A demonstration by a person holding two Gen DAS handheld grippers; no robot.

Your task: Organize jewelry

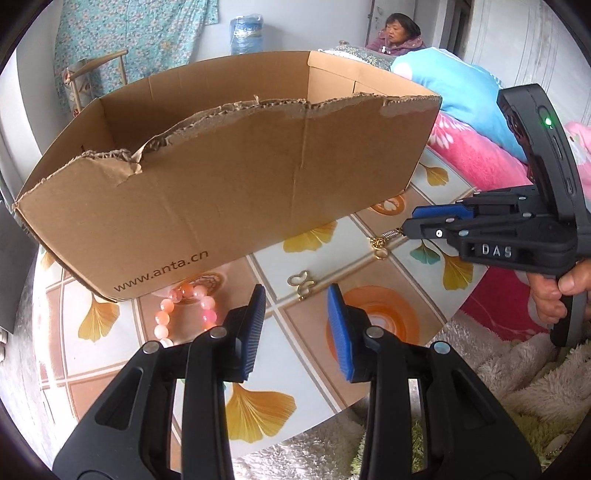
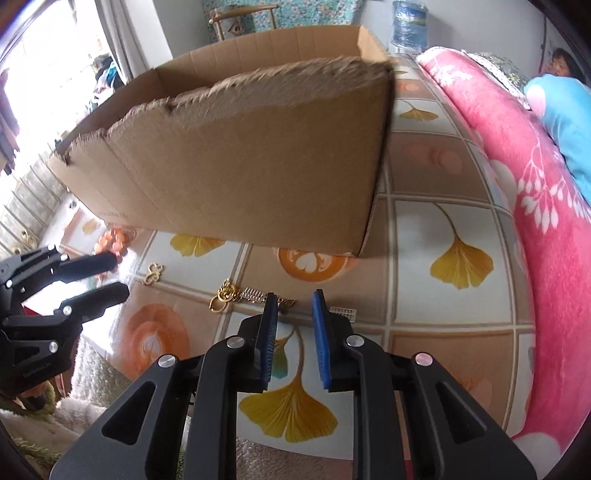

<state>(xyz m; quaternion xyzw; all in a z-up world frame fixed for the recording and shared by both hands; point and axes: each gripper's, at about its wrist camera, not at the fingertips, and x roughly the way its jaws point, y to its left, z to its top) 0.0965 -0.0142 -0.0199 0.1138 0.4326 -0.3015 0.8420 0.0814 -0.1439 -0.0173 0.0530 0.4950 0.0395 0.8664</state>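
Observation:
A torn cardboard box [image 1: 229,173] stands on the tiled table; it also shows in the right wrist view [image 2: 240,166]. A pink bead bracelet [image 1: 186,312] lies beside the box, left of my left gripper [image 1: 296,295], which is open and empty. A gold butterfly ornament [image 1: 301,283] lies on the table just beyond its fingertips. My right gripper [image 2: 294,299] is open, with its fingertips at a gold chain piece with a spring [image 2: 236,295] on the table. In the left wrist view that gripper [image 1: 408,229] touches the chain piece [image 1: 384,243].
A pink blanket [image 2: 546,206] and a blue pillow [image 1: 454,92] lie along the table's right side. A fluffy rug [image 1: 517,376] lies below the table's edge. A person [image 1: 397,35] sits at the back. A small white tag [image 2: 343,313] lies by the right fingertip.

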